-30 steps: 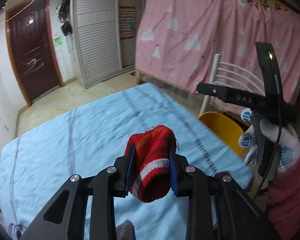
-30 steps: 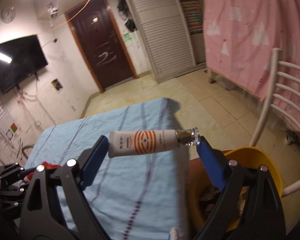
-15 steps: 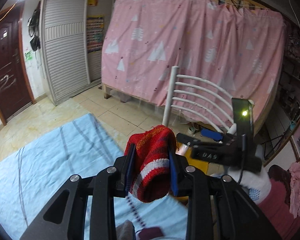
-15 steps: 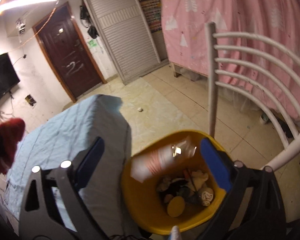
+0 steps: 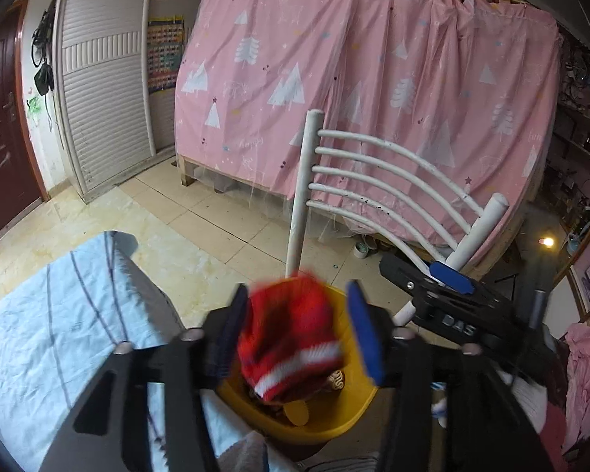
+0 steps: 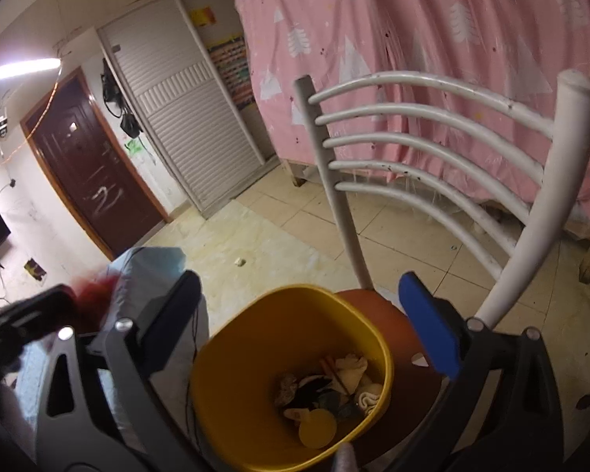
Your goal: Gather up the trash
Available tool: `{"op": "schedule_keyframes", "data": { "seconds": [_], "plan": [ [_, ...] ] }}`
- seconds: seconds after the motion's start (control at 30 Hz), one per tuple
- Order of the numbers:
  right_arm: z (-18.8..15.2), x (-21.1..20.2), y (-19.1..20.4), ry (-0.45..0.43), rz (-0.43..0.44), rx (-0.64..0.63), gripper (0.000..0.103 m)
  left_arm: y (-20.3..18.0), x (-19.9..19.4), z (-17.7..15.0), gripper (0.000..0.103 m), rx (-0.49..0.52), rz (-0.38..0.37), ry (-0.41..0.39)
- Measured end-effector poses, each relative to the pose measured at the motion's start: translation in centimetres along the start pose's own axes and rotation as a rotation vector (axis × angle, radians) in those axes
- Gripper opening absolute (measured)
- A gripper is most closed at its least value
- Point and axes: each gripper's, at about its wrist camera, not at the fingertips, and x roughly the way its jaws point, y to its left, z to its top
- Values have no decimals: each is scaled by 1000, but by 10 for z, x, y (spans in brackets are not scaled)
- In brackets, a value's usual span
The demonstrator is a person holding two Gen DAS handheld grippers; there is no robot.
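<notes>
A yellow bin [image 6: 232, 393] stands on a red-brown chair seat [image 6: 401, 326], with several bits of trash inside. My right gripper [image 6: 299, 326] is open and empty above the bin. In the left wrist view my left gripper [image 5: 299, 330] has its jaws spread wide. A red knitted sock with a white stripe [image 5: 287, 338] is blurred between them, over the yellow bin [image 5: 334, 413], apart from the right pad. The sock also shows as a red blur in the right wrist view [image 6: 94, 299].
A white metal chair back [image 6: 432, 157] rises just behind the bin. A table with a light blue striped cloth [image 5: 39, 334] lies to the left. A pink curtain [image 5: 373, 98], a tiled floor [image 5: 200, 216] and a dark door [image 6: 86, 181] are beyond.
My left gripper carried the sock from over the table to above the bin and opened. My right gripper let go of the white tube, which dropped into the bin.
</notes>
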Motion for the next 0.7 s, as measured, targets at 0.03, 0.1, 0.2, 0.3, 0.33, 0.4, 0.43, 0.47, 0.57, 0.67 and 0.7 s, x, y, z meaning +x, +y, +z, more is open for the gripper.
{"op": "schedule_keyframes", "data": {
  "seconds": [0.03,0.1,0.2,0.3,0.33,0.4,0.43,0.47,0.57,0.67,0.7],
  "plan": [
    [0,-1,0,-2,-2,0,97,0,4,0,67,2,-2,4],
    [-2,-4,3,-9,-16,-16,97,0,8,-2,70,9,11,7],
    [-3,-6,12,-21,-12,-30,97,5,9,-9,70,4,16,15],
    [-7,-11,21,-28,-10,-49,97,16,0,-14,70,-21,18,4],
    [-7,-11,25,-27,-10,-56,97,19,-3,-15,70,-25,20,-1],
    [-9,-12,32,-30,-16,-73,97,27,-13,-17,71,-42,29,-17],
    [-10,-12,36,-31,-16,-81,97,29,-16,-17,72,-48,31,-22],
    [-11,-13,41,-31,-11,-87,97,33,-21,-17,72,-57,34,-29],
    [-15,-16,54,-32,-4,-105,97,47,-36,-20,74,-81,54,-50],
    [-18,-18,71,-39,7,-127,97,62,-52,-26,74,-113,72,-72],
    [-19,-19,76,-43,14,-133,97,67,-56,-28,74,-121,78,-80]
  ]
}}
